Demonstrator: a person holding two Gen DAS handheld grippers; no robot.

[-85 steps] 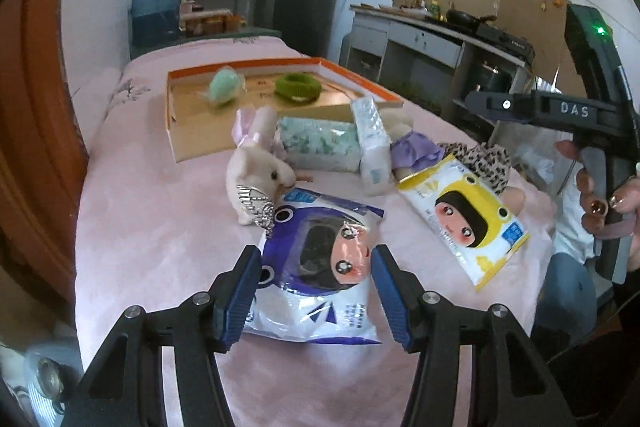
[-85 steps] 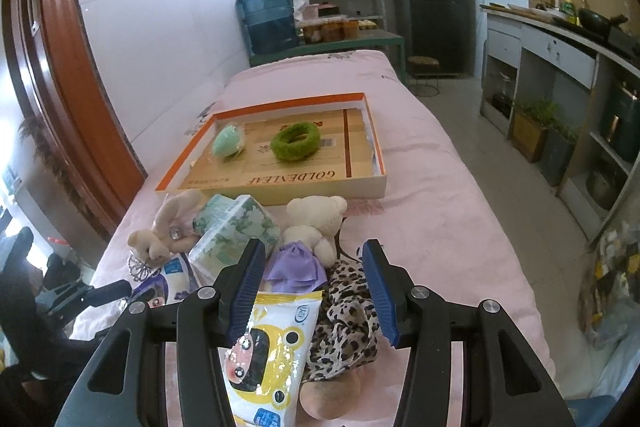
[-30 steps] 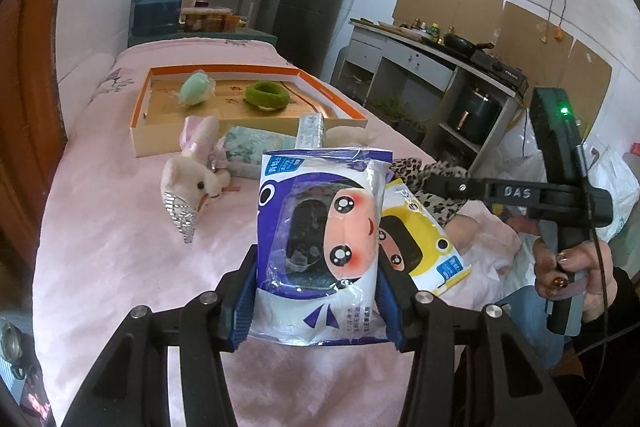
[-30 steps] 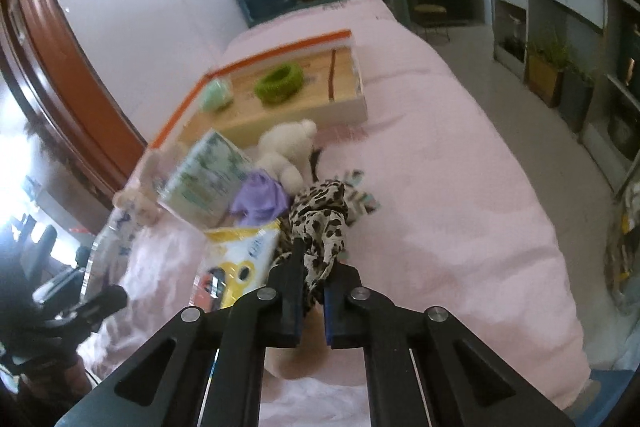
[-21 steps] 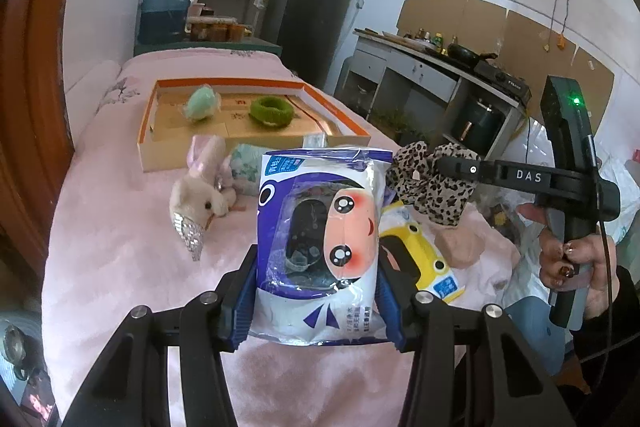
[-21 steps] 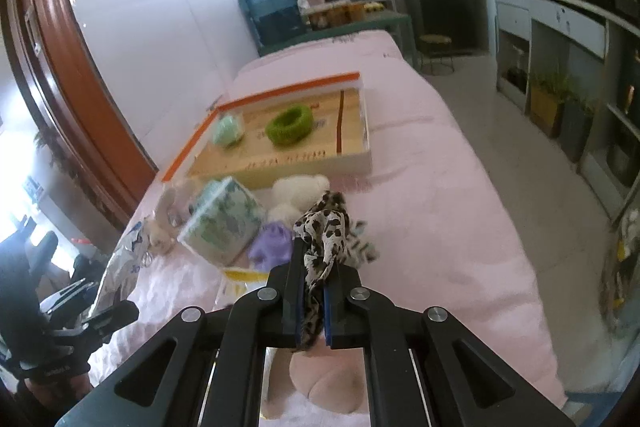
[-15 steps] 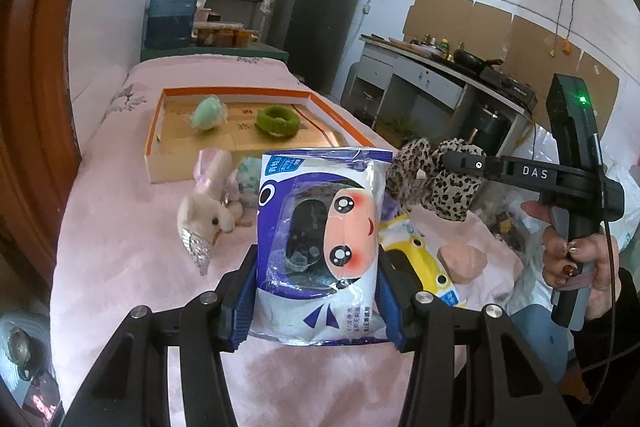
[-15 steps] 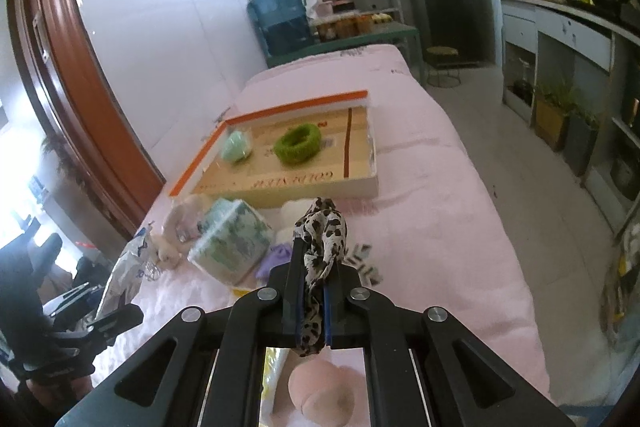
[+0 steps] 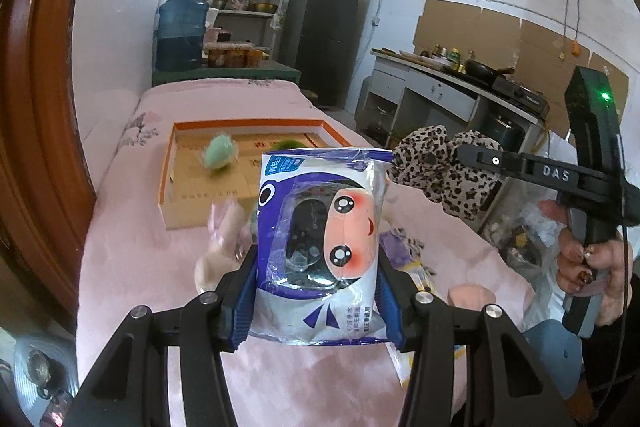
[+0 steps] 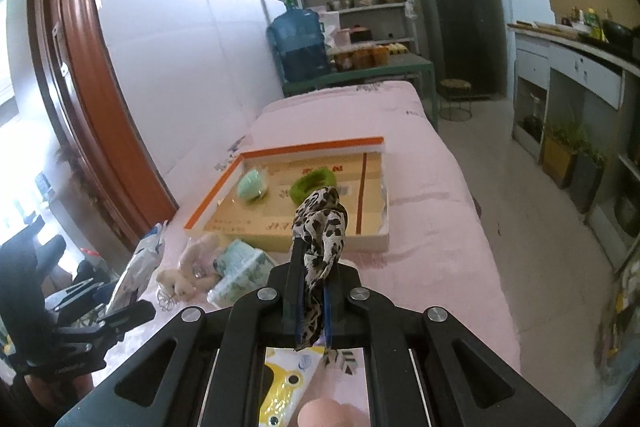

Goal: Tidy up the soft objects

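Soft objects half-sorted: your left gripper grasps the wipes pack, right gripper clenches the leopard scarf; tray holds two, several remain.

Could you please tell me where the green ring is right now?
In the right wrist view, the green ring lies inside the orange-rimmed box, right of the pale green ball.

blue-white packet; leopard-print cloth; orange-rimmed box; pink cover

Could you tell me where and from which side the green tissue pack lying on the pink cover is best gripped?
Judging by its pose, grip the green tissue pack across its narrow width, from above: the plush rabbit crowds one side.
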